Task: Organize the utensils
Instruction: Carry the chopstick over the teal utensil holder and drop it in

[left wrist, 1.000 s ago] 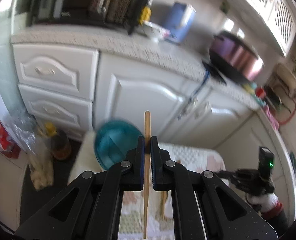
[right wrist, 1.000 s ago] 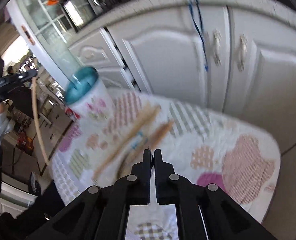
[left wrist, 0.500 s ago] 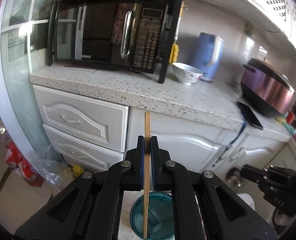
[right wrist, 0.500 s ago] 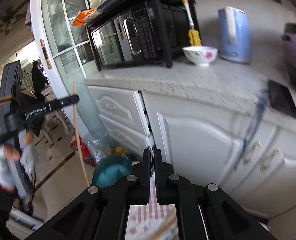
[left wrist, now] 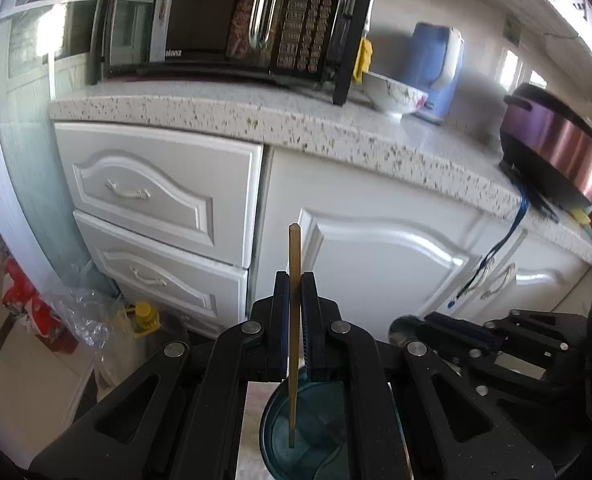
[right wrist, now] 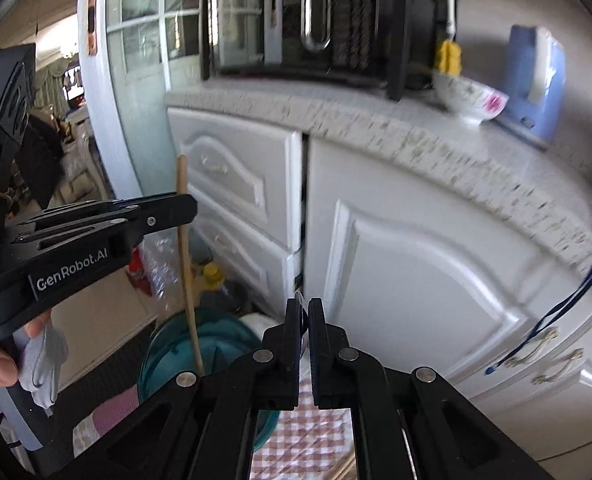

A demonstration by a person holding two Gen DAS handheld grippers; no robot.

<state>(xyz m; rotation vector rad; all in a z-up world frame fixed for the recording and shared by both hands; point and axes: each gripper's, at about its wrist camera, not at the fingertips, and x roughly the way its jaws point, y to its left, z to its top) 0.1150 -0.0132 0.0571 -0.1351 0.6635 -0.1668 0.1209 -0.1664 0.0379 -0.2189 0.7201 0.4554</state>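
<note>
My left gripper (left wrist: pixel 294 280) is shut on a wooden chopstick (left wrist: pixel 294 320) held upright, its lower end inside the mouth of the teal cup (left wrist: pixel 316 432) right below. In the right wrist view the same chopstick (right wrist: pixel 187 264) stands in the teal cup (right wrist: pixel 175 348), gripped by the left gripper (right wrist: pixel 183 208). My right gripper (right wrist: pixel 304 308) is shut and empty, just right of the cup above the patterned tablecloth (right wrist: pixel 308 440). It also shows in the left wrist view (left wrist: pixel 428 320). The tip of another wooden utensil (right wrist: pixel 346 470) shows at the bottom edge.
White cabinet drawers and doors (left wrist: pixel 155 192) stand close behind the cup. The speckled counter (left wrist: pixel 255 112) carries a microwave (left wrist: pixel 235 16), a bowl (left wrist: pixel 392 92), a blue kettle (left wrist: pixel 436 68) and a purple cooker (left wrist: pixel 556 148). Plastic bags (left wrist: pixel 79 316) lie on the floor.
My left gripper has lowered the chopstick so its end now sits inside the teal cup. My right gripper has moved in close beside the cup, still shut.
</note>
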